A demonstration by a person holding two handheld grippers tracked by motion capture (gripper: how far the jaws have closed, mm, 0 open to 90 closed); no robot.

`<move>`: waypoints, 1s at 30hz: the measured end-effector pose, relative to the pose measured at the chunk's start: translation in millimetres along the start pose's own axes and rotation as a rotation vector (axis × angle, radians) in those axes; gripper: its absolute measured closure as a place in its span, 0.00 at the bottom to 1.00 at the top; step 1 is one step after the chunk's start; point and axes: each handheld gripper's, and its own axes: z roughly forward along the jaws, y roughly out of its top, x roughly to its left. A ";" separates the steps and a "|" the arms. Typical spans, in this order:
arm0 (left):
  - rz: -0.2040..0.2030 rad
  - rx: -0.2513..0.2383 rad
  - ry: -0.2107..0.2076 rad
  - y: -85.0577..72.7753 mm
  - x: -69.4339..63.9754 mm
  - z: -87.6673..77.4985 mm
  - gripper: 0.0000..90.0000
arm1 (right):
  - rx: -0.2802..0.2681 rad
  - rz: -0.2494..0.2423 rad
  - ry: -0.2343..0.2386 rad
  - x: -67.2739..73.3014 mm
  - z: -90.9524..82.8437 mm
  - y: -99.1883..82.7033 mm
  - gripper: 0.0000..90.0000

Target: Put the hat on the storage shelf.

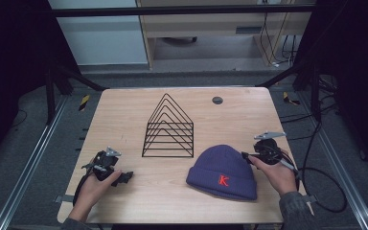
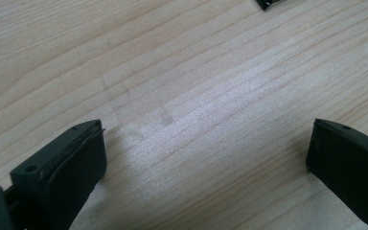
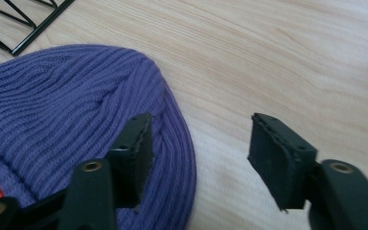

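- Right now purple beanie [image 1: 223,173], red "K" on cuff, lies near-right on table [image 1: 124,120].
- Right gripper [image 3: 199,143] jaws apart, straddling beanie's edge, nothing clamped.
- Left gripper [image 2: 206,153] wide open over bare wood, near-left.
- Wire rack [image 1: 168,129] centre; far edge roomy.

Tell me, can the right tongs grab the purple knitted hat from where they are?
Probably yes. The right tongs stand open at the edge of the purple knitted hat with the red letter, one jaw over the knit and the other over the bare wooden table. Nothing lies in between.
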 end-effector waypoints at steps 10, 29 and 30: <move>-0.003 -0.002 0.000 -0.1 -0.7 0.2 0.00 | 0.080 -0.056 0.053 12.1 17.5 31.7 0.62; 0.010 -0.002 -0.004 0.2 -1.4 0.2 0.00 | 0.177 -0.026 0.089 23.1 62.5 33.3 0.72; 0.009 -0.005 -0.004 0.1 -1.6 0.4 0.00 | 0.180 -0.027 0.096 23.2 62.1 33.2 0.76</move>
